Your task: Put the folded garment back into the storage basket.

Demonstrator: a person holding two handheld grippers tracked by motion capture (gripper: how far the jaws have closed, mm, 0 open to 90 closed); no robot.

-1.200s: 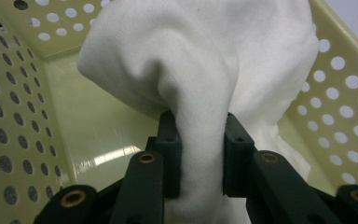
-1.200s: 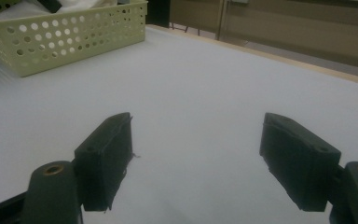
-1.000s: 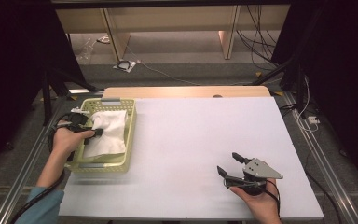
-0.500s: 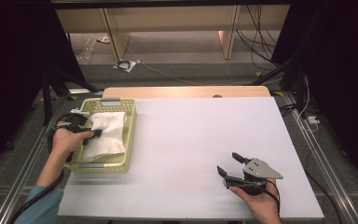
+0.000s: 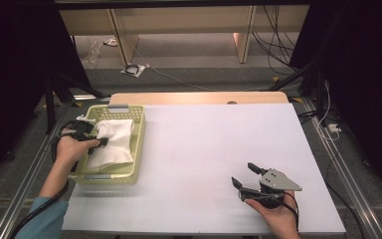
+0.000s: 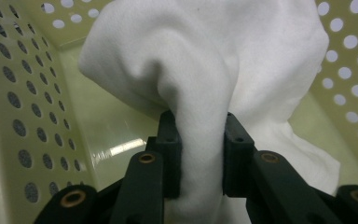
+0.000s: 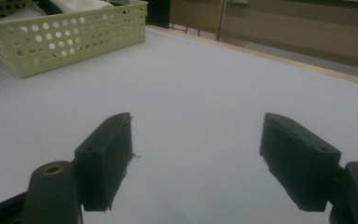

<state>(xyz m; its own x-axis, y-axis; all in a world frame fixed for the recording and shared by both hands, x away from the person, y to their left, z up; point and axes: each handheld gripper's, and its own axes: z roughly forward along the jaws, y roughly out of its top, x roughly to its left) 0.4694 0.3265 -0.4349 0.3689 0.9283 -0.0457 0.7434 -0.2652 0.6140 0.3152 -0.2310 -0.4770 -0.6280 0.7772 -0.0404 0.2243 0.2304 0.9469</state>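
A white cloth (image 5: 113, 142) lies bunched in a pale green perforated basket (image 5: 136, 149) at the table's left. My left gripper (image 5: 101, 141) reaches into the basket from its left side. In the left gripper view its two black jaws pinch a raised fold of the white cloth (image 6: 200, 93), and the left gripper (image 6: 200, 161) is shut on it. My right gripper (image 5: 242, 175) rests low over the white table near the front right. Its jaws stand wide apart with nothing between them, as the right gripper view shows around the right gripper (image 7: 196, 154).
The white tabletop (image 5: 219, 144) spreads between the basket and my right hand. The basket (image 7: 65, 37) appears far off at the upper left in the right gripper view. A wooden strip (image 5: 199, 97) edges the table's back. Metal rails run along both sides.
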